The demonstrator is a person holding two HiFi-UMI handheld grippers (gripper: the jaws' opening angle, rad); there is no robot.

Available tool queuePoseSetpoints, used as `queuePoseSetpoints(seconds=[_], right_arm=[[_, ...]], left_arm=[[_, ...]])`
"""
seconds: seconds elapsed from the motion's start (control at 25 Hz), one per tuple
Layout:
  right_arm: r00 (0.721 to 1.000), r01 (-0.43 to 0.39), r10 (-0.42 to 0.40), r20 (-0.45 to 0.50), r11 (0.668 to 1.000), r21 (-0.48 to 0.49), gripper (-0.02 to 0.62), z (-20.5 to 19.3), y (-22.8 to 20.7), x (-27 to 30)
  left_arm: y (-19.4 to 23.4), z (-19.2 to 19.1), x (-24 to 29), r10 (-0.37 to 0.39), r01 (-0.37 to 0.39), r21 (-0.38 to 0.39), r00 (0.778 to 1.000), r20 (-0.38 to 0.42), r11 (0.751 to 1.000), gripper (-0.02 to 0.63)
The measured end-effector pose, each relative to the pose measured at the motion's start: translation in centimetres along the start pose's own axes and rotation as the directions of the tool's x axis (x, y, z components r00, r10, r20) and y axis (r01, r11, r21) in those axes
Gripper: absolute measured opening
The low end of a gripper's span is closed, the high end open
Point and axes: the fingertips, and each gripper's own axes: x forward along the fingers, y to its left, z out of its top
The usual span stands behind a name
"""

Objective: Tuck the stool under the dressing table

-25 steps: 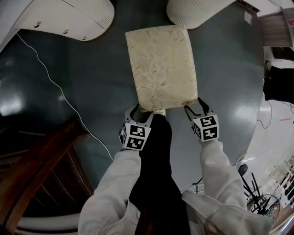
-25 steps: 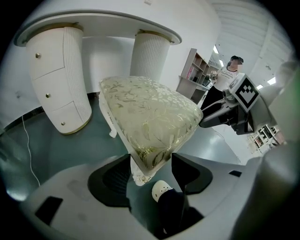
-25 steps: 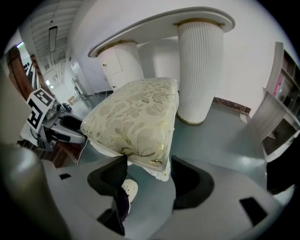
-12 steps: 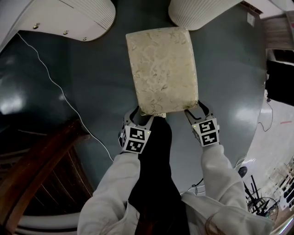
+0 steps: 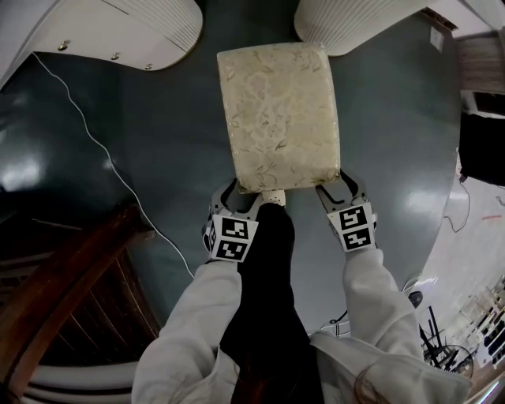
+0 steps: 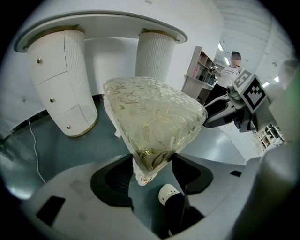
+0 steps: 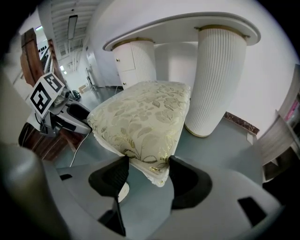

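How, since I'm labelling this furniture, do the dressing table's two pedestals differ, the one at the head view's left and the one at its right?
The left pedestal carries drawer fronts with small gold knobs; the right pedestal shows only plain ribbing. The left pedestal looks broader, the right pedestal a slimmer round column. Both are white, ribbed and gold-trimmed at the base.

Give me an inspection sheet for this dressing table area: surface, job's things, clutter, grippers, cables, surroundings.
Surface: glossy dark floor.
Job's things: cream stool upright before the white dressing table, not yet tucked under.
Clutter: nothing seen near the stool.
Grippers: left gripper shut on one near stool corner; right gripper on the other, jaws just been closing.
Cables: white cable on the floor, left of the stool.
Surroundings: dark wooden furniture at lower left.
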Motion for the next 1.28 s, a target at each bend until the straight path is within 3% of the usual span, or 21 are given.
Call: queuePoseSetpoints(seconds=[0.6,1.28], right_arm=[[0.999,-0.03,0.029,-0.024,0.999,-0.038,0.324,2.3,-2.0,1.8],[0.999,-0.051,0.051,-0.008,0.993,-0.102,0.325,4.5,-4.5,2.9]], left_arm=[[1.6,2.3,1.6,0.015,-0.015,0.003,1.0,-0.017,1.0,0.265],[2.0,4.5,3.0,0.038,-0.037,-0.027,0.999,0.024,0.999,0.265]])
